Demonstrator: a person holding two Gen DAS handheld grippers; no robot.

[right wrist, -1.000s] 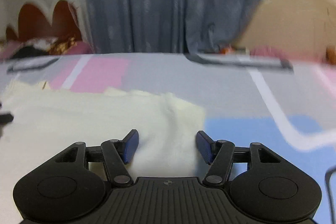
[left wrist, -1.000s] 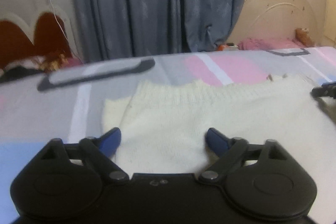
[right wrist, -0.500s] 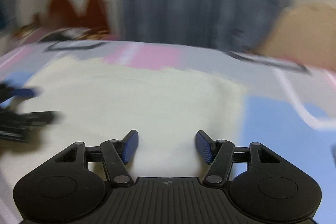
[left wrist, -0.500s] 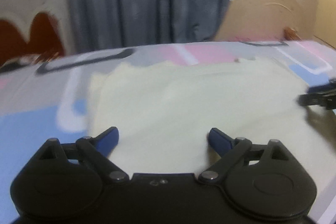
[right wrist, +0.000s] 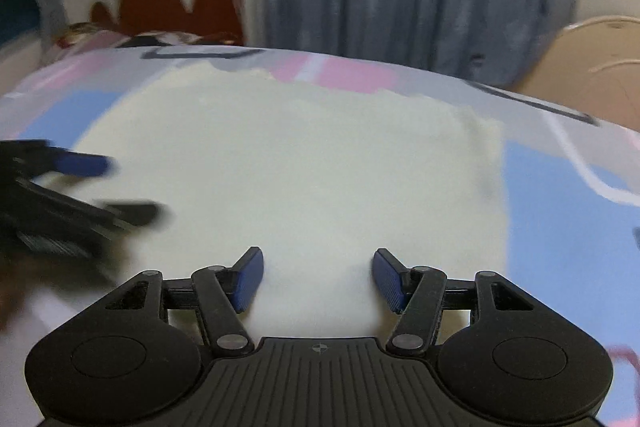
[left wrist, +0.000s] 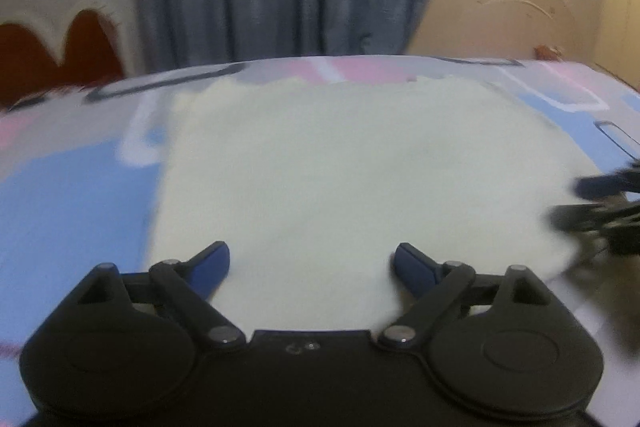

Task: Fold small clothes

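With the left tool and the right tool both spread wide over the cream knitted garment lying flat on the patterned bed, we should pinch its near corners evenly.

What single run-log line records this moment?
left tongs: open, empty | right tongs: open, empty | cream garment: flat on bedsheet | stage: pre-grasp

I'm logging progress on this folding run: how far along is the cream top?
Done: the cream garment lies spread flat on the patterned bedsheet. No fold shows yet. In hand: nothing. The left gripper and right gripper are both open, low over its near edge. Left: grasping that edge and making every fold.
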